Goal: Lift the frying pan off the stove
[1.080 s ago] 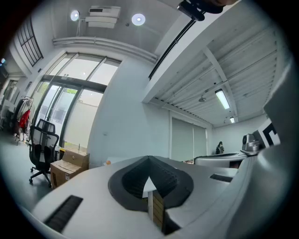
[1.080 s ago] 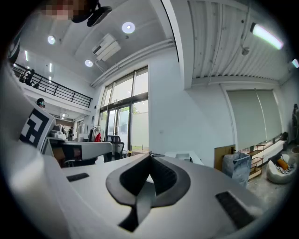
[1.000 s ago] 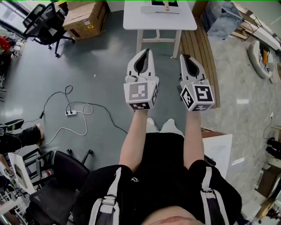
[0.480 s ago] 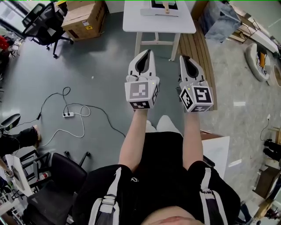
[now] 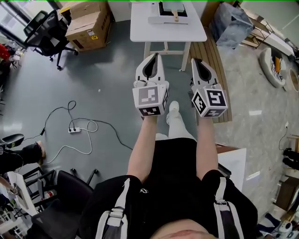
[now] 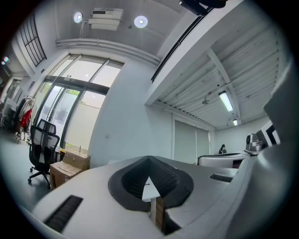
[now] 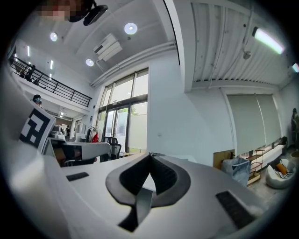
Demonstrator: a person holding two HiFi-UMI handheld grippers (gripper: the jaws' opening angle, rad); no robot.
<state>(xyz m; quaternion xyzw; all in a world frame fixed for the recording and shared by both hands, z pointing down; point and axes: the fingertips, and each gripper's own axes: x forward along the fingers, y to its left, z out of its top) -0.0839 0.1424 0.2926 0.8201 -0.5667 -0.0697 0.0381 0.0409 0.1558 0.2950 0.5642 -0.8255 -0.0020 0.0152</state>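
Observation:
At the top of the head view a white table (image 5: 168,31) carries a flat white stove (image 5: 164,19). On it lies a dark pan (image 5: 167,6) whose wooden handle (image 5: 176,16) points toward me. Both grippers are held out at chest height, well short of the table. My left gripper (image 5: 155,55) is shut with nothing in it, its pads pressed together (image 6: 148,158). My right gripper (image 5: 194,60) is also shut and empty (image 7: 150,154). Both gripper views look out over the room, and neither shows the pan.
Cardboard boxes (image 5: 88,21) and a black office chair (image 5: 46,27) stand left of the table. A wooden slat platform (image 5: 213,63) and a grey bag (image 5: 231,21) lie to its right. A power strip with cables (image 5: 74,130) lies on the floor at left.
The table and stove have come closer and show more at the top of the head view. One shoe now shows stepping forward between the arms. Both grippers stay shut.

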